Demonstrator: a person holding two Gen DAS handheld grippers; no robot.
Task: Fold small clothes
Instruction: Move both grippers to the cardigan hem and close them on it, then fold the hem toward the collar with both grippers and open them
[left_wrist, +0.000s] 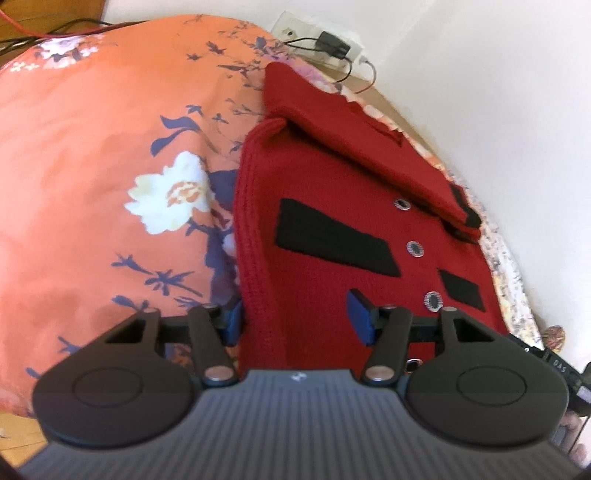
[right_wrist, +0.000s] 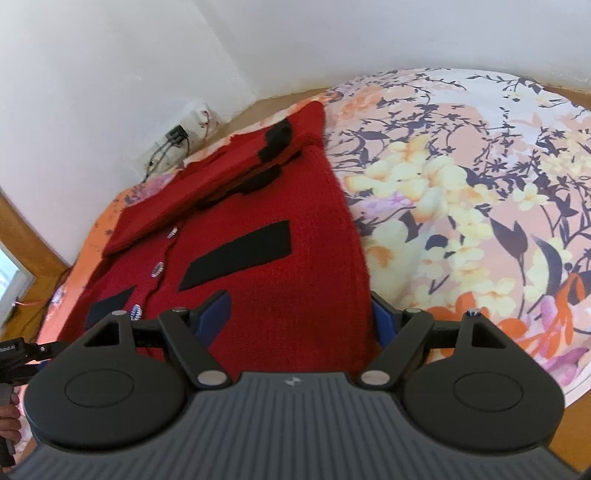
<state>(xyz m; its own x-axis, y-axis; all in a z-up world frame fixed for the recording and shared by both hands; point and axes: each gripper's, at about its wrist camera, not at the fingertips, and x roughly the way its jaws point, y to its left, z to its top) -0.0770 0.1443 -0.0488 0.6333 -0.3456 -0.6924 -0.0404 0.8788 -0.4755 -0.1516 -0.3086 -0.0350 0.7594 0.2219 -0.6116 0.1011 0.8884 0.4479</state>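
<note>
A red knit cardigan (left_wrist: 332, 206) with black patches and silver buttons lies flat on a floral bedsheet (left_wrist: 92, 147), its sleeves folded across the top. My left gripper (left_wrist: 297, 319) is open at the near hem. Its left pad is at the cardigan's ribbed left edge and its right pad rests over the cloth near the button line. The cardigan (right_wrist: 288, 221) also fills the right wrist view, where my right gripper (right_wrist: 300, 317) is open. It straddles the garment's right side, with red cloth lying between the wide-apart pads. Part of the left gripper (right_wrist: 18, 350) shows at the left edge of that view.
A wall socket with a black charger and cables (left_wrist: 332, 46) sits at the wall behind the bed. The white wall (right_wrist: 110, 55) runs close along the cardigan's far side. The floral bedsheet (right_wrist: 461, 184) spreads wide to the right. A wooden frame (right_wrist: 33, 240) stands at the left.
</note>
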